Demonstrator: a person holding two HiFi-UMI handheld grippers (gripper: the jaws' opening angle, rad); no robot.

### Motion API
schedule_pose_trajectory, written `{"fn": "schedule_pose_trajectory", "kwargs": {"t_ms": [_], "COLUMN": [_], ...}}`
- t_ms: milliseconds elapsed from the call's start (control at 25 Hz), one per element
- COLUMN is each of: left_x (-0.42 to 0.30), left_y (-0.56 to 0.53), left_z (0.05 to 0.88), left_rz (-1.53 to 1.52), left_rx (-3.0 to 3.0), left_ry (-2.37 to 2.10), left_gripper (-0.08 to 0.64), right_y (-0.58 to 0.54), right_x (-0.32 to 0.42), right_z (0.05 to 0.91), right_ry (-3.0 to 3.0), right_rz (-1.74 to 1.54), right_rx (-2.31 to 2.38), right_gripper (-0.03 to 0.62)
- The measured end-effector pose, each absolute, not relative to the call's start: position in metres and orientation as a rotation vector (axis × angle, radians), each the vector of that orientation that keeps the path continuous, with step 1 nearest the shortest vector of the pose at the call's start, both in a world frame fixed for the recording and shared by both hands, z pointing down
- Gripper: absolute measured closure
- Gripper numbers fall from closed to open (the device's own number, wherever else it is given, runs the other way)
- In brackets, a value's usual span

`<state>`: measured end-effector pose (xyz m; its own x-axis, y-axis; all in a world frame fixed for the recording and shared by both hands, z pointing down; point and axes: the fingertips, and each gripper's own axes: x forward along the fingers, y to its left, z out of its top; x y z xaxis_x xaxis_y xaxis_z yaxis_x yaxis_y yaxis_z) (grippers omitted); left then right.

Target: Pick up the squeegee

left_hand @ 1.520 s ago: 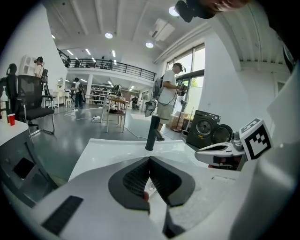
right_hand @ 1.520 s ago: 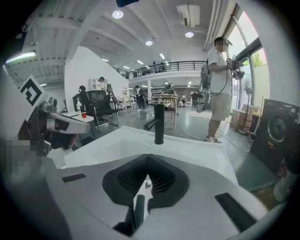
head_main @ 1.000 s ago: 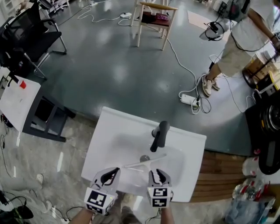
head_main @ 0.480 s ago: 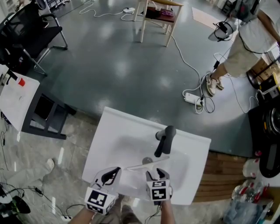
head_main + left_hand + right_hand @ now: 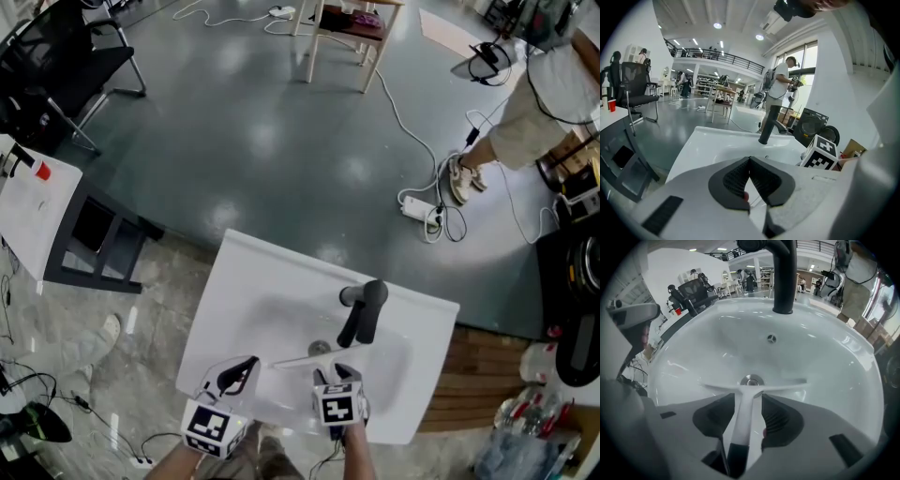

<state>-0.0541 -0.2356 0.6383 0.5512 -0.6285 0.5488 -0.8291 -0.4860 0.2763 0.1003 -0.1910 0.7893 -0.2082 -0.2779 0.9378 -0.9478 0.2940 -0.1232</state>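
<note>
A white squeegee [image 5: 312, 359] lies in the basin of the white sink [image 5: 253, 277], its blade across the drain [image 5: 752, 379] and its handle [image 5: 743, 423] pointing towards me. My right gripper [image 5: 336, 378] points steeply down over that handle. In the right gripper view the handle runs between the two pads of the right gripper [image 5: 749, 398]; the jaws are closing, and a gap still shows on the right side. My left gripper [image 5: 238, 368] hovers at the sink's near left edge. The left gripper [image 5: 750, 159] has its pads meeting with nothing between them.
A black faucet [image 5: 364, 314] stands behind the drain at the back of the basin. A person [image 5: 553, 94] stands at the far right by a power strip and cables [image 5: 419, 208]. A wooden chair [image 5: 342, 28], a black office chair [image 5: 52, 66] and a white table [image 5: 28, 211] stand around.
My right gripper has tipped downward and sunk into the basin, so the squeegee handle now lies between its jaws. The left gripper has dropped slightly at the sink's edge. The squeegee has not moved.
</note>
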Motion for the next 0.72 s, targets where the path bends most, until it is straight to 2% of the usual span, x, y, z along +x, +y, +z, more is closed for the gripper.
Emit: {"fn": "schedule_pose_trajectory", "kwargs": {"t_ms": [360, 720], "left_x": [-0.057, -0.059], "left_y": [-0.245, -0.251], "left_z": [0.646, 0.647], "left_rz": [0.522, 0.507], "left_rx": [2.238, 2.268], "left_ry": [-1.165, -1.186], "left_gripper": [0.558, 0.558], "right_y": [-0.196, -0.196], "right_x": [0.098, 0.099], "right_z": [0.796, 0.797], "right_ry": [-1.655, -1.641], "right_rz": [0.956, 0.982], "right_rx": [1.127, 1.156], "right_gripper": [0.505, 0.515]}}
